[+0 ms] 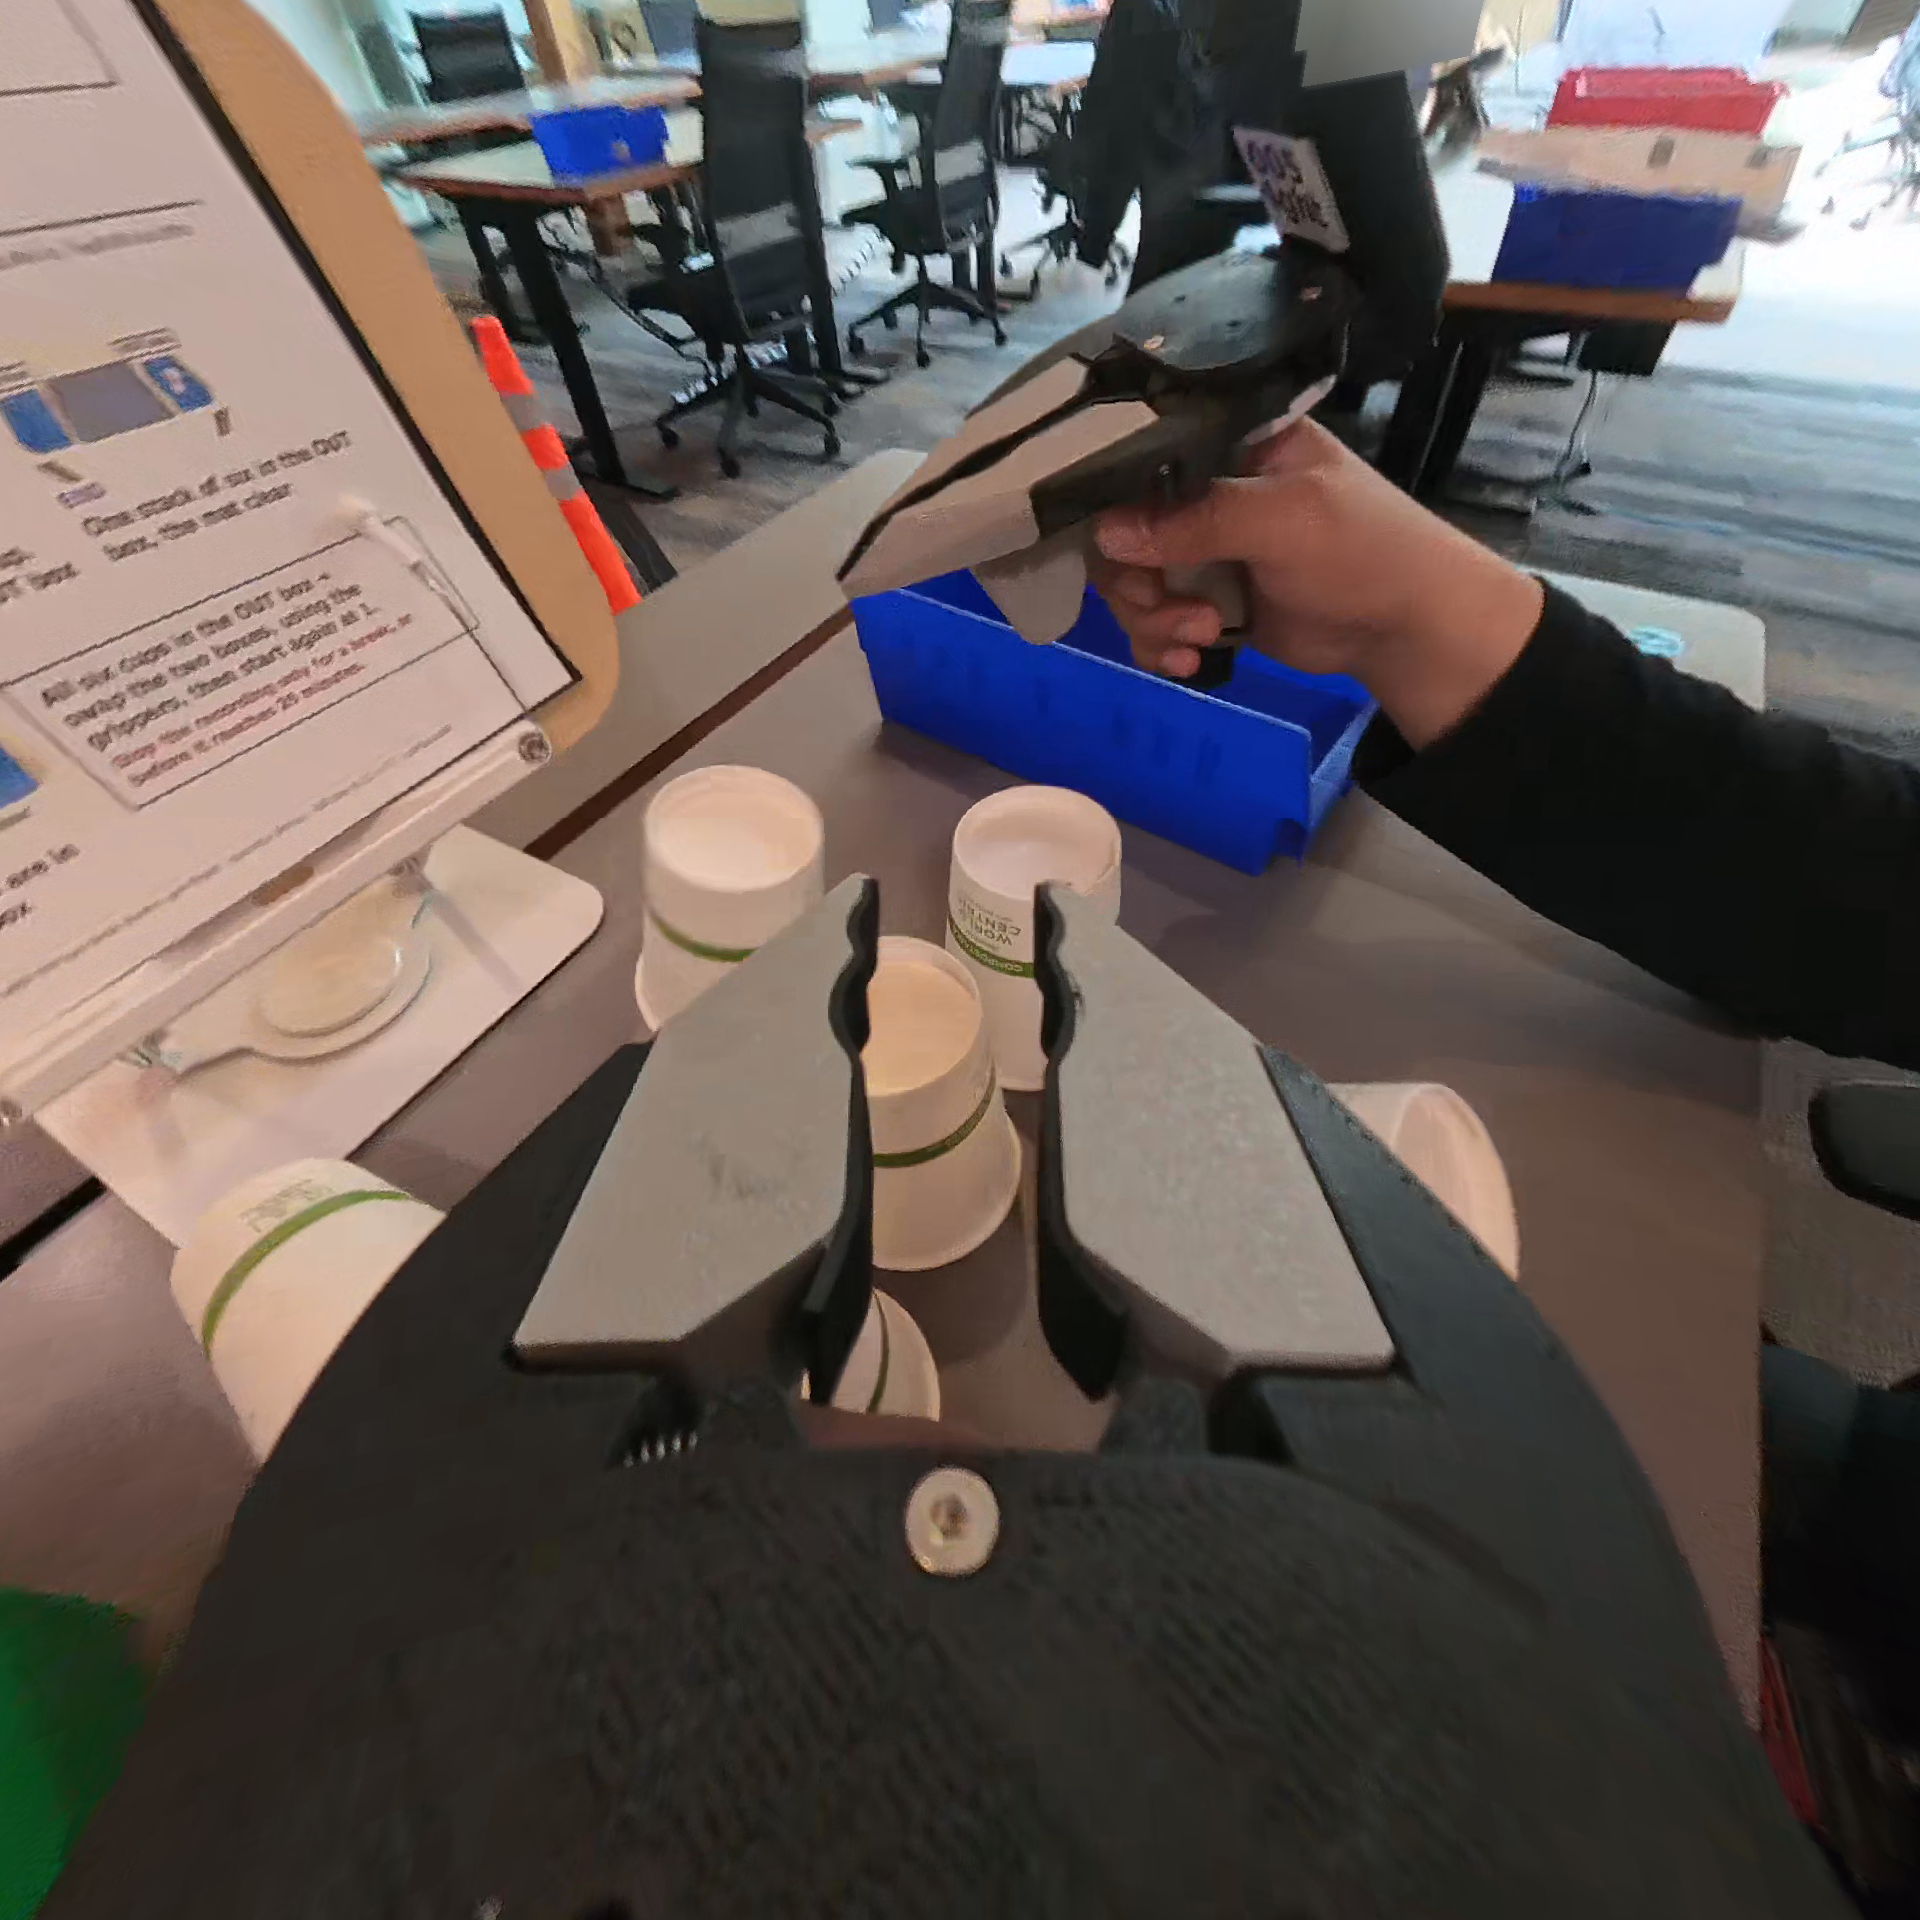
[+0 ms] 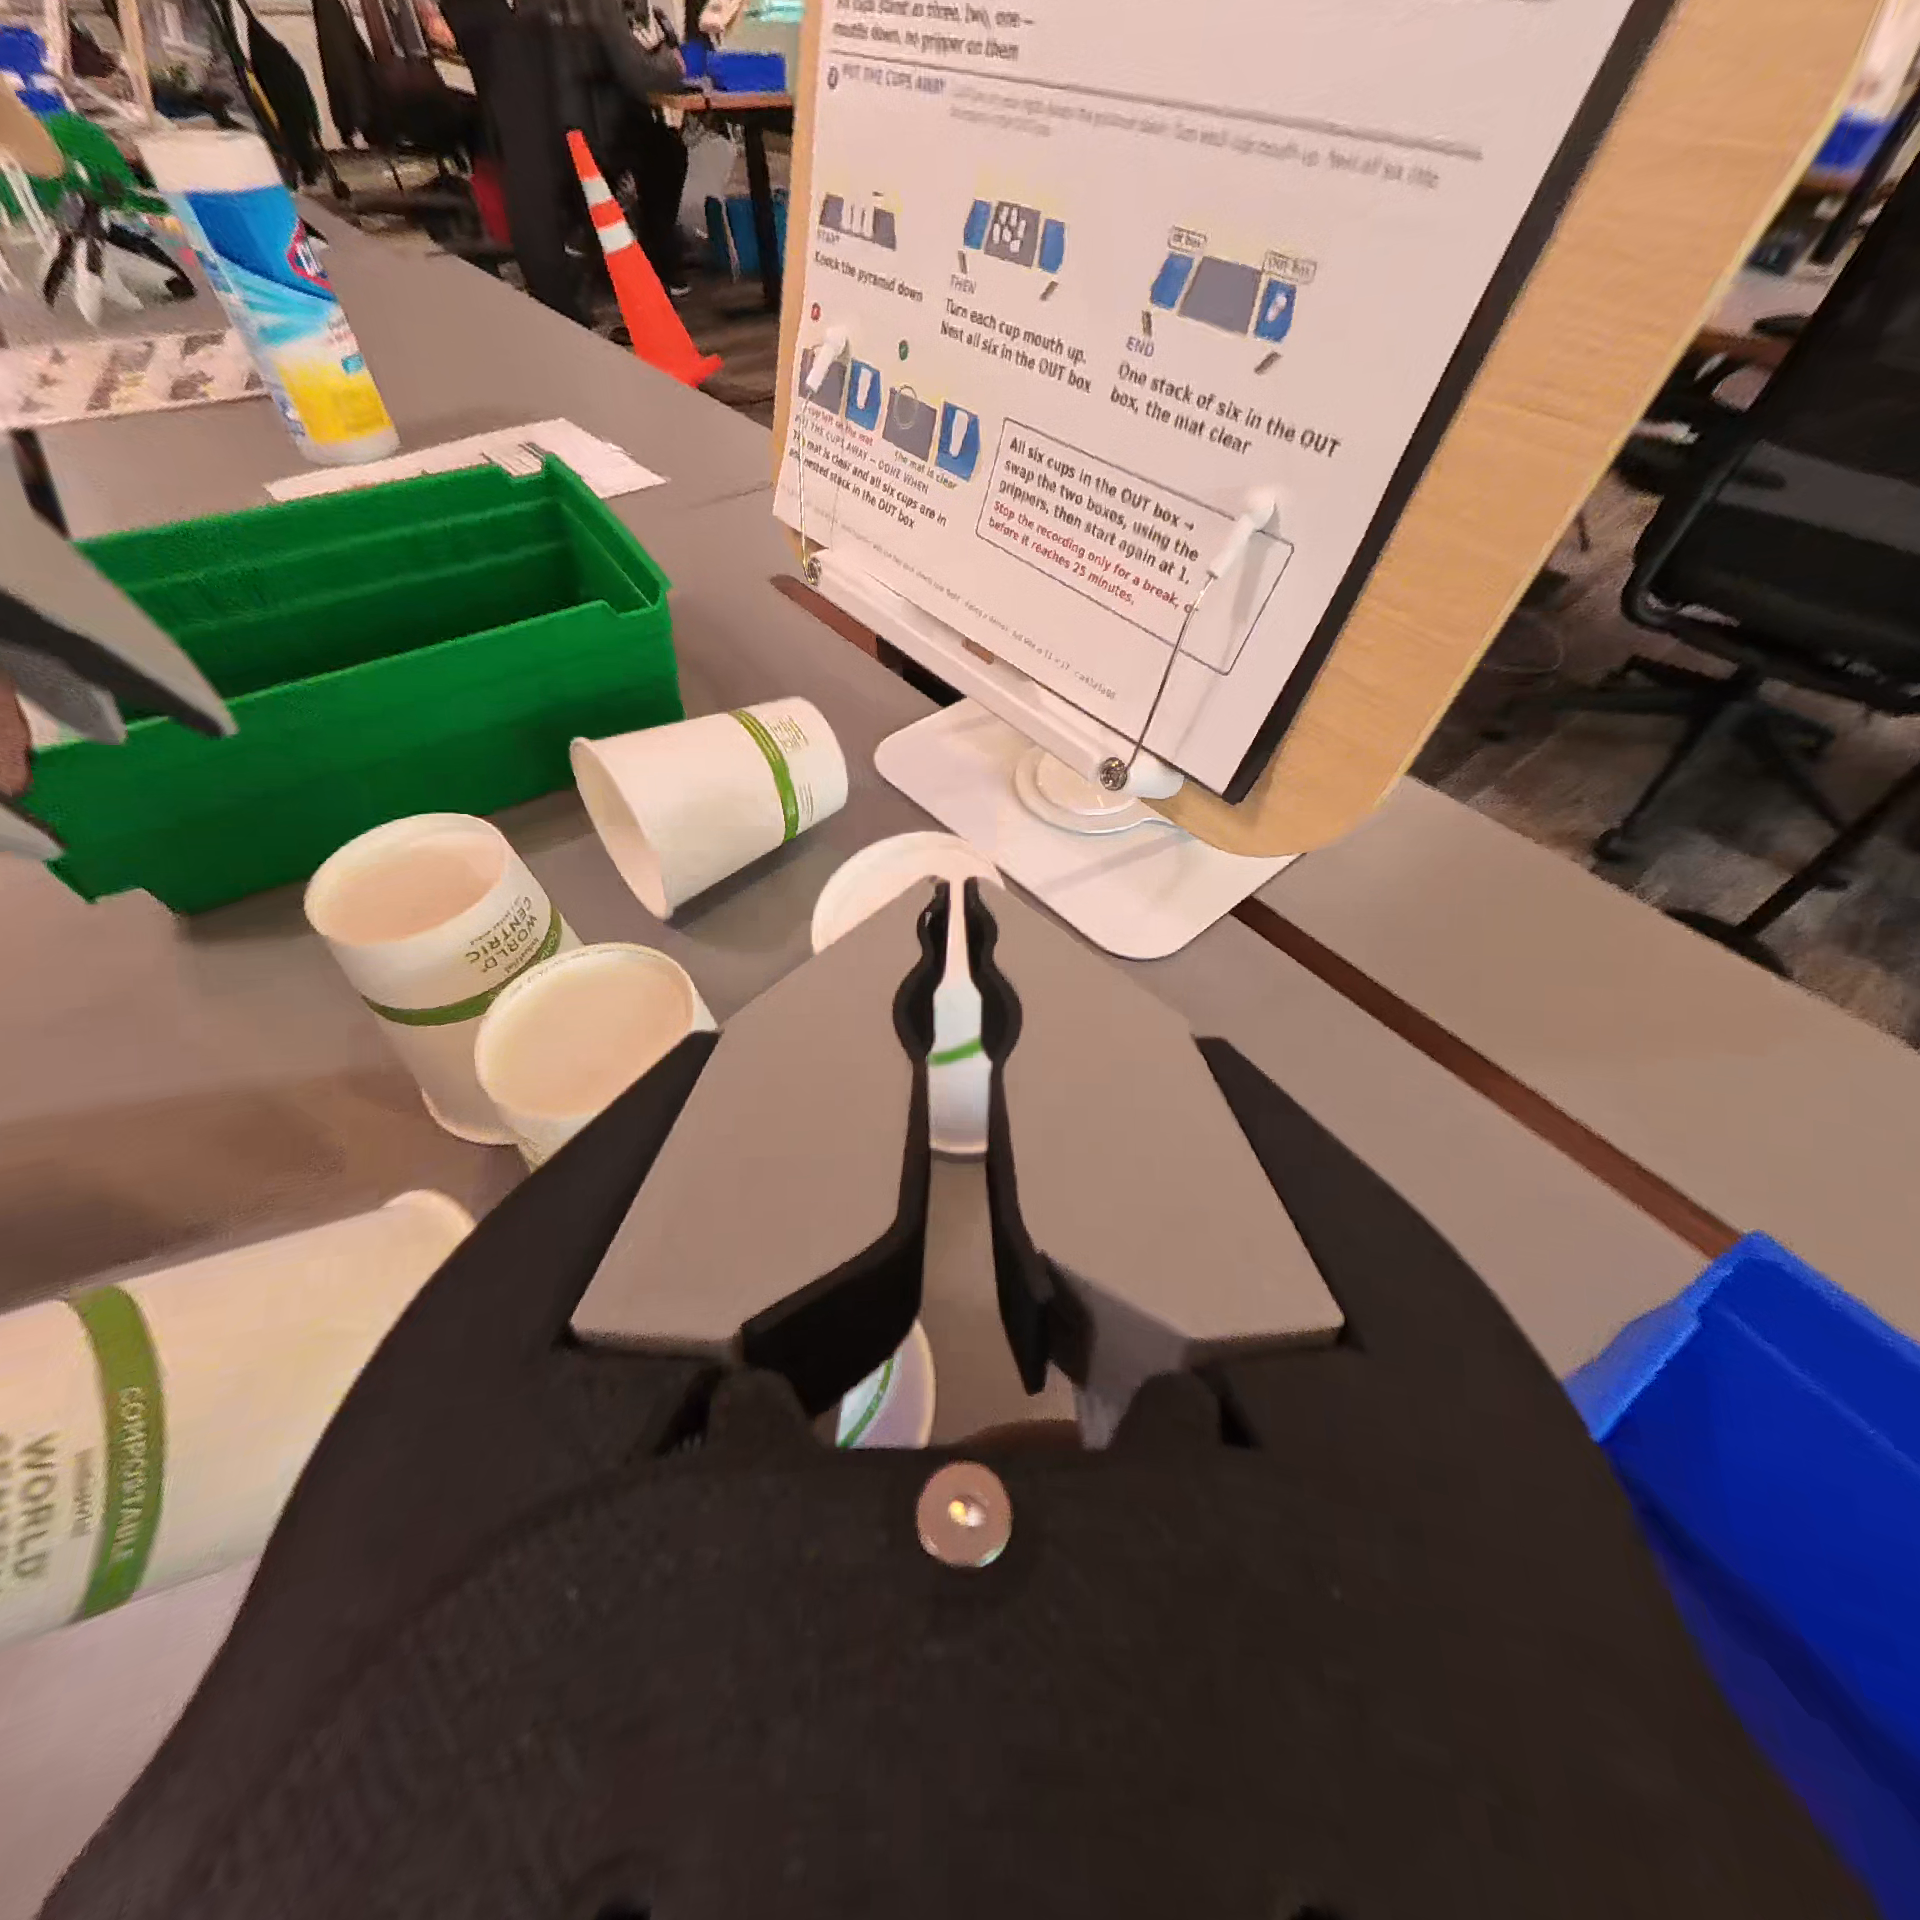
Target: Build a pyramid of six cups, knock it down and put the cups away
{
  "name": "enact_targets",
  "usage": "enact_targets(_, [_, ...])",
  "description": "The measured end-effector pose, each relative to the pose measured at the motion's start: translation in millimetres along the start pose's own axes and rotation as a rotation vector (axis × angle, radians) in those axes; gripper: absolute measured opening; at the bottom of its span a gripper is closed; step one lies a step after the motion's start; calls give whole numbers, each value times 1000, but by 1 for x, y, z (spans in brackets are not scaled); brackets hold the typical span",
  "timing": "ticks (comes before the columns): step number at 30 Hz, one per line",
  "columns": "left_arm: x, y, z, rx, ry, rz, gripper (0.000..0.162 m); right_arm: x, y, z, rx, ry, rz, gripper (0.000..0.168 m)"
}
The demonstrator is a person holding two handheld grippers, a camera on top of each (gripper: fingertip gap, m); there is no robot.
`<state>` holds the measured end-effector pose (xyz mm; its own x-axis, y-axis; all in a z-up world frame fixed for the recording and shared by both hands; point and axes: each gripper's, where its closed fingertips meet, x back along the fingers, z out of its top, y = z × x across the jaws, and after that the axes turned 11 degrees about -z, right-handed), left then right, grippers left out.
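Down on the grey table [image 1: 1455, 987], white paper cups [image 1: 935, 1101] lie scattered, some upside down, some on their sides. Left gripper [image 1: 951, 914] hovers above, jaws spread; right gripper [image 2: 956, 899], jaws nearly together, empty, above blue bin [image 1: 1101, 727].

Cups [image 2: 717, 795] white, green band. Bins: blue [image 1: 1101, 717], green [image 2: 353, 665]. Table [image 2: 1455, 1195] grey. Cone [image 2: 634, 270] orange, grey-striped.
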<state>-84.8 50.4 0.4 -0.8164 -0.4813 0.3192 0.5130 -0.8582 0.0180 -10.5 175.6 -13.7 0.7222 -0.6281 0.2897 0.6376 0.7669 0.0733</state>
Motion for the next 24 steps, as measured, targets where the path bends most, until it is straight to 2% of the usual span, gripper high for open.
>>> enact_targets(1, [3,0,-7,9,30,10,26,-3,1,-3,-13,-17,-2,0])
enact_targets(10, [24,-13,-75,149,173,103,24,-18,-16,-15,72,-72,4,2])
enact_targets(12, [25,-15,-91,181,243,87,18,-18,-28,-12,58,-64,51,3])
enact_targets(13, [24,-19,-102,219,238,95,9,-16,-36,-8,50,-49,83,4])
enact_targets(14, [26,-23,-107,247,216,106,9,-15,-43,-3,48,-22,109,3])
enact_targets(15, [31,-25,-105,236,215,113,20,-14,-49,3,53,12,123,3])
enact_targets(19, [42,-30,-101,227,281,141,18,-14,-63,14,111,82,105,3])
enact_targets(24, [32,-28,-108,162,206,170,23,-13,-67,10,133,181,12,3])
